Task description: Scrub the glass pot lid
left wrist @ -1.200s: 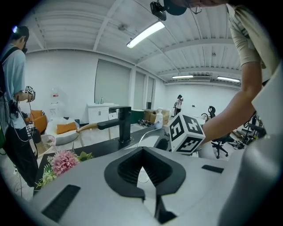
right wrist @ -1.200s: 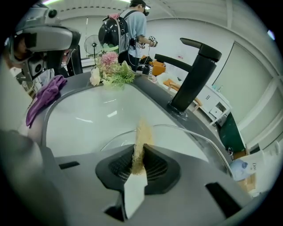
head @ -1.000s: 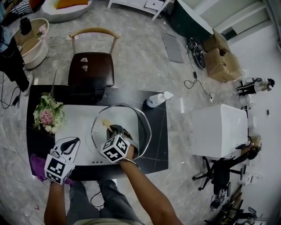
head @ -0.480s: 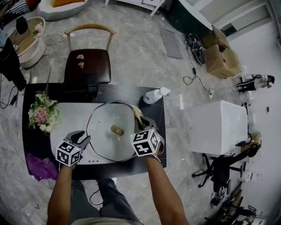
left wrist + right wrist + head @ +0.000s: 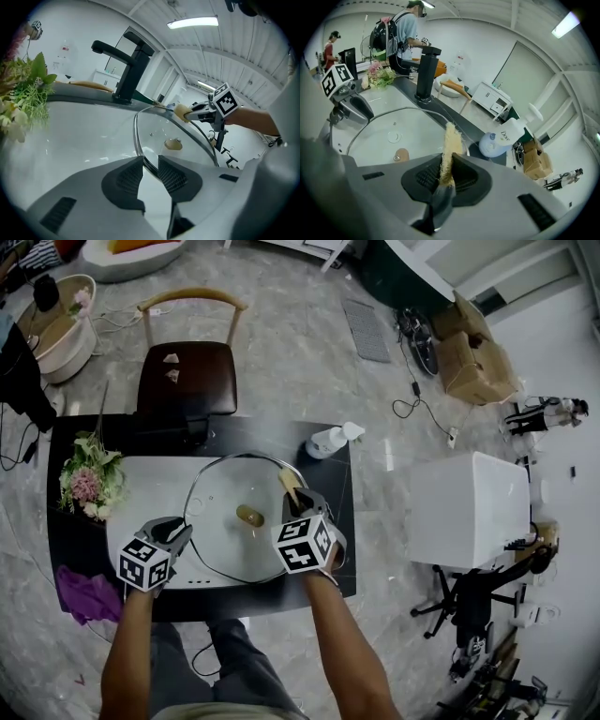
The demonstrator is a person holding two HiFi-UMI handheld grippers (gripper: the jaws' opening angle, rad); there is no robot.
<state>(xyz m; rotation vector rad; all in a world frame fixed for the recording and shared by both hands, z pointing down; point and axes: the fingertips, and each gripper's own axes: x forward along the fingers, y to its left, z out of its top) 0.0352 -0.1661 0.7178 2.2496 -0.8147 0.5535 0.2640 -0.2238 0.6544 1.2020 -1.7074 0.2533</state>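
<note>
The fingers [image 5: 129, 177] of the left gripper [image 5: 150, 161] stood a little apart and were closing. The thin metal rim of the glass lid [image 5: 220, 521] ran between them, and a gap showed beside it, so I judge the pads did not yet press on it. The right gripper [image 5: 446, 168] had its jaws tight on a yellowish fibrous scrub pad [image 5: 451, 140]. The pad stood on edge, its long axis running out along the jaws toward the black tap [image 5: 424, 75].

The lid lay in the white sink [image 5: 141, 488], just in front of the tap on the person's side, with its knob [image 5: 248, 517] up. Whether it lay fully flat or was lifted a little at the left gripper's side, I cannot tell. The left gripper was at the part of the rim far from the tap, to the tap's left. The pad's tip was at the rim to the tap's right, nearer the tap. The glass therefore lay to the left of the pad. I judge that the right gripper was better placed to scrub, moving from the rim inward toward the knob, once the left one steadied the rim.

To the right of the tap lay a white bottle [image 5: 501, 140] on which "Dove" could be read. No other writing was readable.
</note>
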